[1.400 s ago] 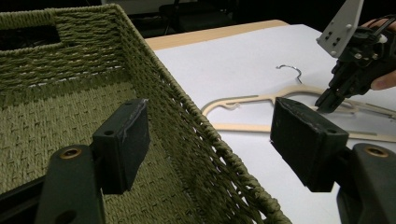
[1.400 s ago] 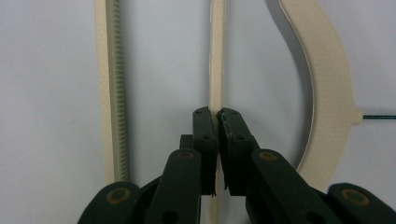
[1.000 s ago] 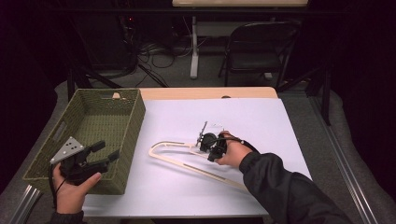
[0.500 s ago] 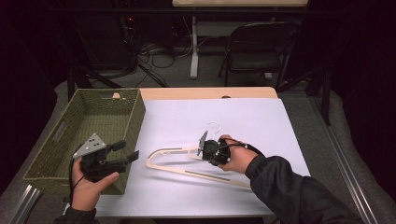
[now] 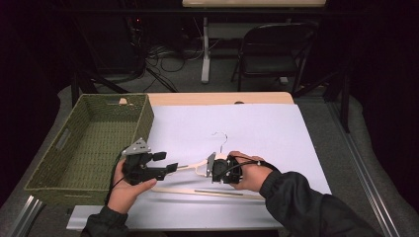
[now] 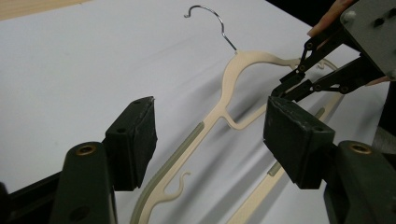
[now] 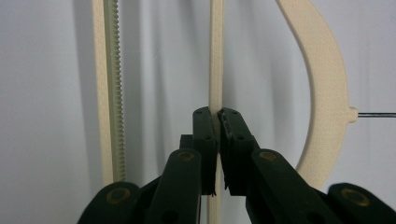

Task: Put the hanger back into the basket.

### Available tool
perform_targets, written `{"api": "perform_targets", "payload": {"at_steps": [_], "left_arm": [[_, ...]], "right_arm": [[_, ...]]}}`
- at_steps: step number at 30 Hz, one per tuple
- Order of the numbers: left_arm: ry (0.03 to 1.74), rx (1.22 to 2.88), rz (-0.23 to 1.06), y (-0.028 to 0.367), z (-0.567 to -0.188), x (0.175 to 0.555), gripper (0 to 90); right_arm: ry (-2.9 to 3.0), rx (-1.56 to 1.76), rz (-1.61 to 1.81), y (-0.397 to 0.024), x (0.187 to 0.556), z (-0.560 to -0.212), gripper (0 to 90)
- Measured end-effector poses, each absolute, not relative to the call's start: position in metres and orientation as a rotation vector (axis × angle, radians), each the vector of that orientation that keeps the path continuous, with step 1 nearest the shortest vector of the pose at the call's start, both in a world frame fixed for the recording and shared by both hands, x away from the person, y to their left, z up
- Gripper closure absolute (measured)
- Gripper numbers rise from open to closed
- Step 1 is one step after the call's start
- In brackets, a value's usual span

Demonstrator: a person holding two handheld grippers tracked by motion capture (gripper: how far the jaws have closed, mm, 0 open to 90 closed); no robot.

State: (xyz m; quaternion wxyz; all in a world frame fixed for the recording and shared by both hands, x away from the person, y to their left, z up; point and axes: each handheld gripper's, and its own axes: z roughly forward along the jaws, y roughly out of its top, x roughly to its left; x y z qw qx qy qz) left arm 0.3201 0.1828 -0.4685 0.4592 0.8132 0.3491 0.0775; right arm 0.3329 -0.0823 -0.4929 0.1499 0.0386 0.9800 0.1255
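A cream plastic hanger (image 5: 217, 192) with a metal hook lies on the white table cover. My right gripper (image 5: 206, 168) is shut on it. In the right gripper view the pads (image 7: 205, 140) pinch a thin strut of the hanger (image 7: 322, 70). My left gripper (image 5: 165, 162) hovers at the hanger's left arm, its jaws open and just closing a little. In the left gripper view, the hanger's arm (image 6: 219, 109) runs below the gap between the left gripper's (image 6: 210, 135) jaws, untouched by the pads. The right gripper (image 6: 285, 86) shows at the upper right there.
A green woven basket (image 5: 143, 123) stands at the table's left, right behind my left hand. The wooden table edge (image 5: 222, 98) runs along the back. On the floor beyond are a folding chair (image 5: 276, 49) and cables.
My left gripper has moved right, from the basket's front corner to the hanger's left arm. The right hand has drawn the hanger slightly nearer.
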Motion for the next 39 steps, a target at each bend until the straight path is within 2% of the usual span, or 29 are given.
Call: {"api": "perform_targets", "payload": {"at_steps": [6, 14, 26, 29, 31, 32, 39], "left_arm": [[0.816, 2.075, 0.077, 0.152, -0.482, 0.333, 49.2], [0.782, 2.170, 0.000, 0.124, -0.500, 0.337, 53.3], [0.812, 2.217, -0.049, 0.111, -0.518, 0.345, 57.4], [0.812, 2.236, -0.067, 0.108, -0.522, 0.347, 66.6], [0.819, 2.254, -0.061, 0.107, -0.524, 0.348, 68.7], [0.822, 2.266, -0.046, 0.106, -0.526, 0.347, 75.7], [0.819, 2.276, -0.043, 0.105, -0.526, 0.346, 78.4]], "right_arm": [[2.797, 0.044, 0.345, -0.078, 0.326, -0.495, 85.7], [2.778, -0.061, 0.322, -0.079, 0.316, -0.496, 85.7], [2.765, -0.141, 0.302, -0.077, 0.308, -0.502, 85.7], [2.762, -0.151, 0.307, -0.076, 0.307, -0.505, 85.7], [2.760, -0.147, 0.305, -0.075, 0.306, -0.506, 85.7], [2.761, -0.159, 0.301, -0.075, 0.306, -0.506, 85.6], [2.771, -0.157, 0.299, -0.074, 0.306, -0.508, 85.5]]}}
